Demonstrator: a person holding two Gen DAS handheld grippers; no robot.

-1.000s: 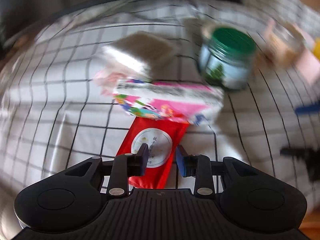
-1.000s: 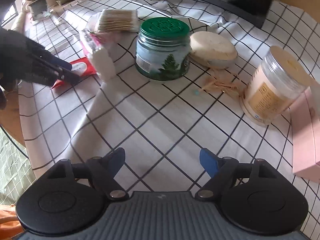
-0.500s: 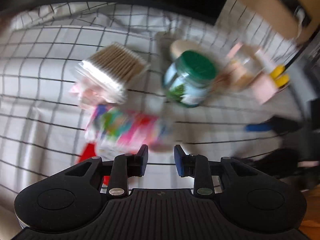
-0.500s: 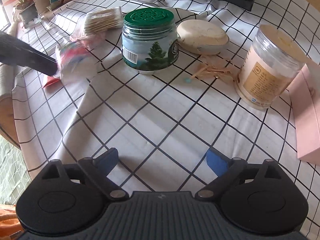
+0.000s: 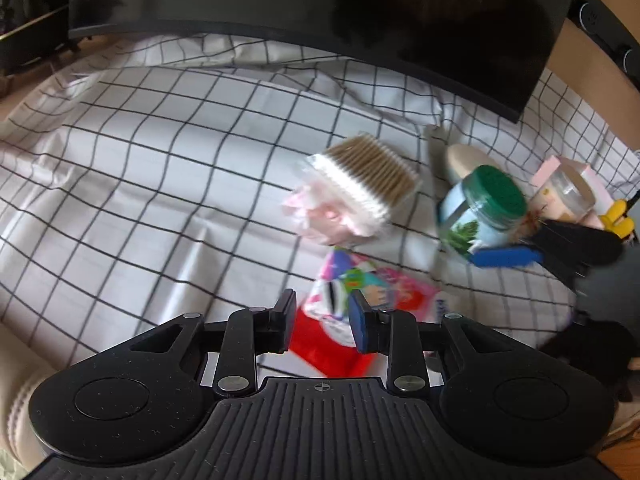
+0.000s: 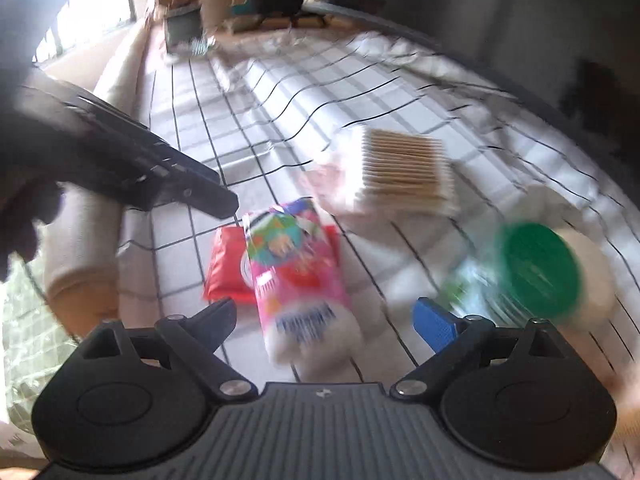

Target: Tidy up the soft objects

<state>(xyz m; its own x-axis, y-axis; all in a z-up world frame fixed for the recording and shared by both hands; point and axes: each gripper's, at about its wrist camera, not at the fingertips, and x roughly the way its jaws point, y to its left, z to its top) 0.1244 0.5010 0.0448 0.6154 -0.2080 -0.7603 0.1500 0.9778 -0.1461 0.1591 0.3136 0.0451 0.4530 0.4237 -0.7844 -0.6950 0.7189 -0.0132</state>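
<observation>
A pink patterned tissue pack (image 6: 298,276) lies on the checked cloth, partly on a red packet (image 6: 226,266). My right gripper (image 6: 324,318) is wide open, its fingers on either side of the pack's near end. In the left wrist view the tissue pack (image 5: 372,288) and red packet (image 5: 320,342) lie just beyond my left gripper (image 5: 322,320), whose jaws stand narrowly apart and hold nothing. The left gripper (image 6: 218,202) also shows in the right wrist view, just left of the pack. A bundle of cotton swabs (image 5: 368,178) lies beyond, on a pink wrapper (image 5: 320,214).
A green-lidded jar (image 5: 482,212) stands right of the swabs, with a beige oval pad (image 5: 460,158) behind it and a clear jar (image 5: 564,196) and pink box further right. A dark monitor (image 5: 360,16) spans the back. Potted plants (image 6: 184,12) stand at the far left edge.
My right gripper has swung left from the jars to the tissue pack and now straddles it. My left gripper's view has pulled back and shifted left; its jaws have stayed narrowly apart.
</observation>
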